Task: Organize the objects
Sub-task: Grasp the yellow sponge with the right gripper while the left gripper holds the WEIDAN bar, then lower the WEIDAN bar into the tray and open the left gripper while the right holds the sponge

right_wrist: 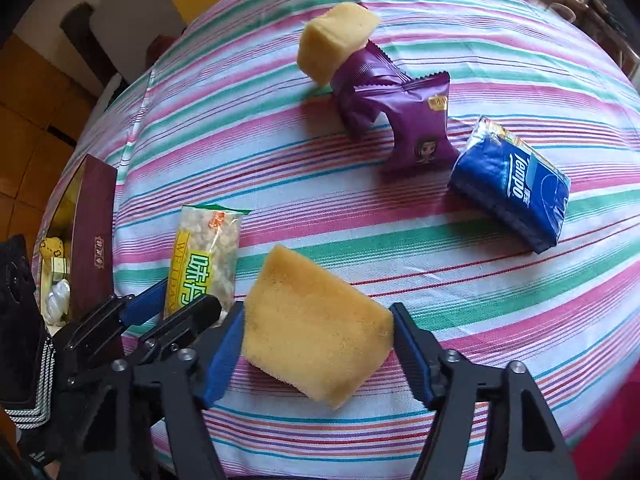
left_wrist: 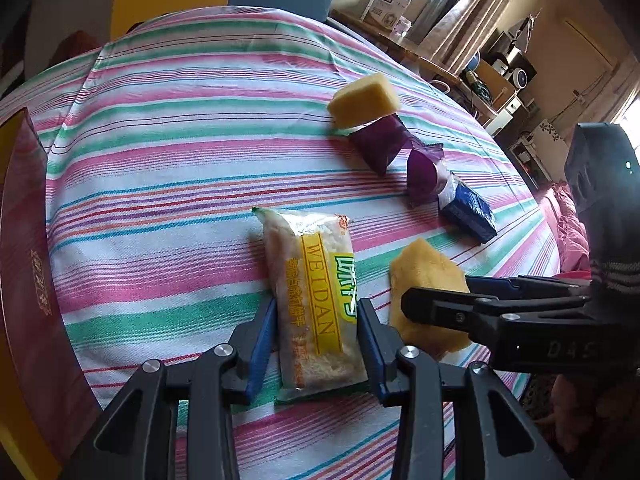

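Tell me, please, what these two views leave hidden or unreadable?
- Box contents: right wrist view shows only a sliver; the wall and the left hand-held gripper hide the rest.
- Near sponge: left wrist view, partly covered by the right hand-held gripper.
- Far sponge: its underside, resting on the purple packet, is unseen in both views.
- Snack pack: lower end hidden in the right wrist view.

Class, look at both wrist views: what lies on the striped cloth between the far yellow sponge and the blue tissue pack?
Two purple snack packets lie between the far sponge and the tissue pack; the right wrist view shows it best.
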### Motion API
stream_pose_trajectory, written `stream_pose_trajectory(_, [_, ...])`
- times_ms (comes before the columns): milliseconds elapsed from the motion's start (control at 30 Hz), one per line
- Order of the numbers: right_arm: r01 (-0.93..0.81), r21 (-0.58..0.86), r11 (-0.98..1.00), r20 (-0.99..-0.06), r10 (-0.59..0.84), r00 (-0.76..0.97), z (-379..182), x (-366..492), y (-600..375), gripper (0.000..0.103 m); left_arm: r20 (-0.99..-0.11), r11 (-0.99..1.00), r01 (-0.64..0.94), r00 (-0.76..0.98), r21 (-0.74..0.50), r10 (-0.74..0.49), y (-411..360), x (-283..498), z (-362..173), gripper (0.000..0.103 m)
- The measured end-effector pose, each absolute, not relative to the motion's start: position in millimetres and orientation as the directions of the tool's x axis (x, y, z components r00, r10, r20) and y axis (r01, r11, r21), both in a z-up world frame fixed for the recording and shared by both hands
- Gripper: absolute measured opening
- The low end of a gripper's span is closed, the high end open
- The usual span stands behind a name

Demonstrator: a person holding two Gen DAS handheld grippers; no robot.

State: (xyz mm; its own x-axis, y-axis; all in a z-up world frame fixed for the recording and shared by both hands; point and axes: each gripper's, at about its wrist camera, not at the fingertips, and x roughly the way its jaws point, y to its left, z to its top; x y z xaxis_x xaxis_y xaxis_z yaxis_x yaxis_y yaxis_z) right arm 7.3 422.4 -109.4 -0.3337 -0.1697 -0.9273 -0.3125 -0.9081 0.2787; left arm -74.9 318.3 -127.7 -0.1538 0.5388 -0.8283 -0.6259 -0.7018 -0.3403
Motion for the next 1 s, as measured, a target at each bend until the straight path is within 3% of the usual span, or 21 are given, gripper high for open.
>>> stream_pose_trajectory(100, [-0.334,0.305,-0.892,-0.916,-0.179,-0.358,-109.1,9.6,428.2,0.066,-0.828,-0.701,-0.626,-0.154,-0.341,0.540,318.1,-75.9,-127.6,0.041])
stream_pose_trajectory(233, [-0.386,0.224,-0.895,-0.901,-0.039,-0.433,-91.7,13.1,437.9,0.065,-0.823,-0.703,-0.627,-0.168,-0.336,0.543,317.3,-74.8,-126.4,0.039])
stream_pose_trajectory(400, [-0.376,0.121,-0.919,-0.935,0.021,-0.353,-105.6,2.0,430.9,0.066,-0.828,-0.721,-0.636,-0.224,-0.275,0.514,318.1,-64.8,-120.3,0.037])
stream_pose_trajectory(1000, [-0.382,0.117,-0.917,-0.945,0.015,-0.326,-110.9,-4.3,427.9,0.069,-0.720,-0.752,-0.638,-0.442,-0.167,0.535,256.6,-36.4,-39.3,0.037])
